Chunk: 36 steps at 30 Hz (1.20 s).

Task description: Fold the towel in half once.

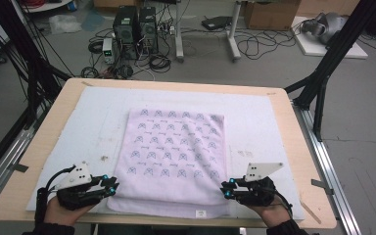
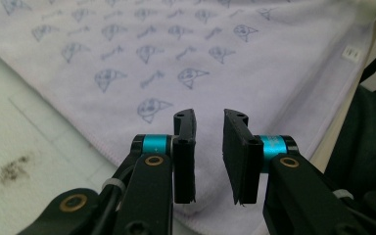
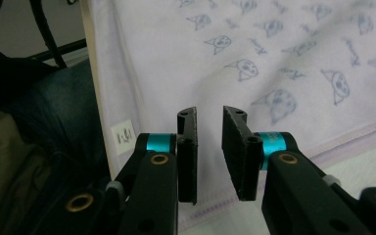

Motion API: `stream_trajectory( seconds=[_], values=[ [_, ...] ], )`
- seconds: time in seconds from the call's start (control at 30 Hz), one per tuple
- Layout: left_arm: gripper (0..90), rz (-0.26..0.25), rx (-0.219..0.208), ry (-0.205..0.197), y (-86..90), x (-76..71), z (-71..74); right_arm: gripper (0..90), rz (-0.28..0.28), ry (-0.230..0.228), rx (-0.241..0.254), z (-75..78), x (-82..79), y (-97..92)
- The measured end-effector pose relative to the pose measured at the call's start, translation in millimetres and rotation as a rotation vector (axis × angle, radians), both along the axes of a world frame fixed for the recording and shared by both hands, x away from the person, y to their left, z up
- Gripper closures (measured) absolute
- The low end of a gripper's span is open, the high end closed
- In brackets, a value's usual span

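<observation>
1. Risk, first: we find the left hand-held gripper and the right hand-held gripper each with its jaws a narrow gap apart and nothing between the pads. If either one closes from here without first getting a pad under the hem, we judge it will pinch air or catch only the top layer.
2. Risk, second: the towel appears folded, with a second layer showing along its near edge. An uneven grab by the two sides would likely skew the next fold or drag the whole cloth across the white mat.
3. Risk, third: the near hem lies close to the table edge, just beside both grippers; a pull towards the person could slide it off.
4. Position: the towel lies flat between the two grippers, its near corners just ahead of each pair of jaws.
5. Appearance: pale lilac cloth, printed with rows of small blue cat-like faces, stitched hem, and a small white label at the near edge, left of the right gripper's jaws. It looks smooth, with only faint creases.
</observation>
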<state>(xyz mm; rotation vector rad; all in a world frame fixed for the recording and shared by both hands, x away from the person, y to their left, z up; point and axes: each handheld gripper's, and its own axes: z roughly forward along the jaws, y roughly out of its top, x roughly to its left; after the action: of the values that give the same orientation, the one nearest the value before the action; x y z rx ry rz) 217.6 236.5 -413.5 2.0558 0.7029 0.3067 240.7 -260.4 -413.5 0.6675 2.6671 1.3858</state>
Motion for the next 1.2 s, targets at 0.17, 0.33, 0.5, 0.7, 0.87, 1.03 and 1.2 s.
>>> stream_trajectory(
  seconds=[0.17, 0.33, 0.5, 0.7, 0.87, 1.03, 1.2],
  values=[
    [74.3, -0.014, 0.027, 0.043, -0.5, 3.3, -18.6, 62.6, 0.019, 0.015, 0.000, -18.2, 5.1, 4.2],
    [72.0, -0.037, 0.059, 0.079, -2.6, 6.2, -30.6, 60.1, 0.034, 0.031, -0.063, -29.8, 8.4, 10.5],
    [87.9, -0.050, 0.060, 0.072, -5.1, 5.4, -30.4, 81.9, 0.035, 0.016, -0.096, -31.7, 9.0, 11.5],
    [88.9, -0.037, 0.039, 0.051, -0.5, 2.2, -22.6, 87.2, 0.043, 0.000, -0.074, -24.2, 7.7, 11.6],
    [89.0, -0.033, 0.020, 0.020, 4.6, -7.3, -9.7, 87.4, 0.040, -0.028, -0.025, -10.1, 1.8, 8.5],
    [89.9, -0.034, 0.005, 0.004, 12.9, -20.4, 0.4, 87.5, 0.043, -0.053, 0.003, 3.6, -8.0, 3.7],
    [88.9, -0.022, 0.014, 0.003, 13.6, -20.6, -6.3, 84.4, 0.041, -0.049, -0.039, -1.4, -17.1, 5.2]
  ],
)
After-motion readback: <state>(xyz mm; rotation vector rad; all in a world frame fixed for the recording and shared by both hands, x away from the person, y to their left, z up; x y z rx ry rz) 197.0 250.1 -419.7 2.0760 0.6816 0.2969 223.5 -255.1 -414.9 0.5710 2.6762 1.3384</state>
